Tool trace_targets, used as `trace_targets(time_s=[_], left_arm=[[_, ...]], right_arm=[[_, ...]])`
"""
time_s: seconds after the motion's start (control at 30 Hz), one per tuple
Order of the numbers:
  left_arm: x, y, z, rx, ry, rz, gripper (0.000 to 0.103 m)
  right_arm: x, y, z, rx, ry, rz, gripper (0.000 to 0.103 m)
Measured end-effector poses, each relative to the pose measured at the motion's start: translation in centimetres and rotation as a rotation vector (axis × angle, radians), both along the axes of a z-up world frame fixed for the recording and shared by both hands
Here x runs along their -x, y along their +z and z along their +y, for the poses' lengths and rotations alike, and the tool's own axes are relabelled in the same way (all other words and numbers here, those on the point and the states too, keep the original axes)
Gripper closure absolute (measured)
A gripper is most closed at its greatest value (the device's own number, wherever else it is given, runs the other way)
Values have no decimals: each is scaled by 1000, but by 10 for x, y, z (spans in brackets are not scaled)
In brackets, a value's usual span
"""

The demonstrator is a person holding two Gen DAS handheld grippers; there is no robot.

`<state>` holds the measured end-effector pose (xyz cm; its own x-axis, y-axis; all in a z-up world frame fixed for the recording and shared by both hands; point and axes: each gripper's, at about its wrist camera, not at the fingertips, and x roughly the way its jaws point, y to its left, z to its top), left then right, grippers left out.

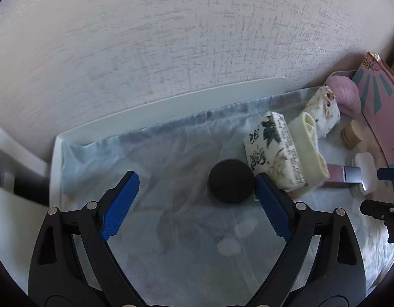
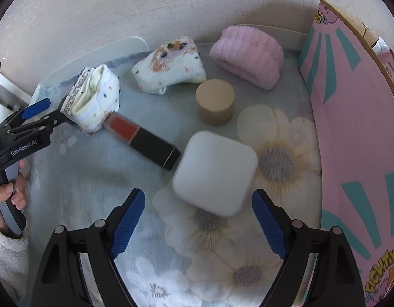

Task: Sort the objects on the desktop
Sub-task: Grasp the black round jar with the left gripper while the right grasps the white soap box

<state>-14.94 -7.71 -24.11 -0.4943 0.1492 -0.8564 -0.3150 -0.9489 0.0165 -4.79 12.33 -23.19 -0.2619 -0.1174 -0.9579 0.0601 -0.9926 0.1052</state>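
Note:
My left gripper (image 1: 197, 185) is open; a black round puck (image 1: 231, 181) lies on the cloth between its fingers, close to the right one. A tissue pack (image 1: 273, 151) and a cream sock (image 1: 310, 140) lie just right of it. My right gripper (image 2: 198, 206) is open above a white rounded square case (image 2: 214, 172), which looks blurred and sits just ahead of the fingertips. A black and red lipstick box (image 2: 143, 139), a tan round jar (image 2: 215, 101), a spotted white sock (image 2: 171, 65) and a pink towel roll (image 2: 248, 53) lie beyond.
A floral cloth (image 2: 281, 153) covers the table. A white tray rim (image 1: 171, 102) runs along the textured wall. A pink box wall (image 2: 350, 117) stands on the right. The left gripper (image 2: 37, 112) shows at the left of the right wrist view, beside a rolled sock (image 2: 97, 102).

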Motion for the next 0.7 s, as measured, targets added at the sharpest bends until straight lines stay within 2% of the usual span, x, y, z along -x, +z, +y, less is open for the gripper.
trace_targets(time_s=[0.07,0.2,0.23,0.27,0.53,0.7], left_arm=[[5,-5,4,-4,-16,-16,26],[5,-11,9,-20,-40,-38,56],[4,-11,10,-19,-44,-40,66],[3,-12,11,-17,-48,-41,69],[-5,-5,3,-19,-8,-58,71],[-13,12,-9,-35,72,-108,71]], right_arm=[[3,-1,1,4,-7,7,22],[7,-4,2,-3,-11,16,40],[7,-3,3,-14,-10,20,42],[8,-3,4,-18,-9,21,42],[2,2,12,1,-29,32,43],[-7,9,15,26,-2,15,43]])
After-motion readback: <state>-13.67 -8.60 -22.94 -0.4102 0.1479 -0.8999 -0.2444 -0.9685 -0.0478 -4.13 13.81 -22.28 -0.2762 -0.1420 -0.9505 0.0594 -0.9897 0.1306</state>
